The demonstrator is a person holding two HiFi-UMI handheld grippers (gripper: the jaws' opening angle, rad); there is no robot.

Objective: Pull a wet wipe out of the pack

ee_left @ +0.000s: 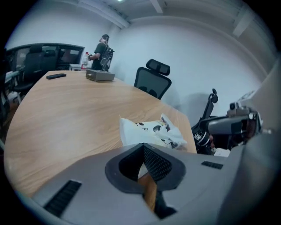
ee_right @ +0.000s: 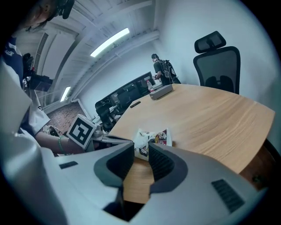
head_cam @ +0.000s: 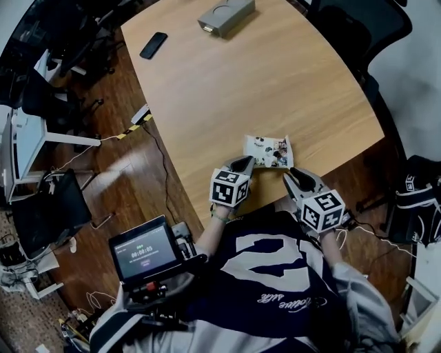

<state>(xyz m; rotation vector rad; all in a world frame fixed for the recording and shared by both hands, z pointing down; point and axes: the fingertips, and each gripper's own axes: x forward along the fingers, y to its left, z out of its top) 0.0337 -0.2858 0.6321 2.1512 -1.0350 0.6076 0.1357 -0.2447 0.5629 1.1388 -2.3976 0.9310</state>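
Note:
The wet wipe pack [head_cam: 269, 151], white with cartoon prints, lies flat near the table's front edge. My left gripper [head_cam: 242, 164] sits just left of the pack's near corner, its tips right at the pack's edge. In the left gripper view the jaws meet at their tips [ee_left: 143, 146] with nothing between them, and the pack [ee_left: 151, 132] lies just beyond. My right gripper [head_cam: 295, 174] is below the pack's right corner, a little short of it. Its jaws [ee_right: 141, 147] stand apart and empty, with the pack [ee_right: 160, 137] ahead of the gap.
The wooden table [head_cam: 262, 83] carries a black phone [head_cam: 153, 45] and a grey box [head_cam: 227, 15] at its far end. An office chair [head_cam: 358, 27] stands at the far right. A small screen device [head_cam: 145, 251] hangs by my left side. A person [ee_left: 103, 50] stands far back.

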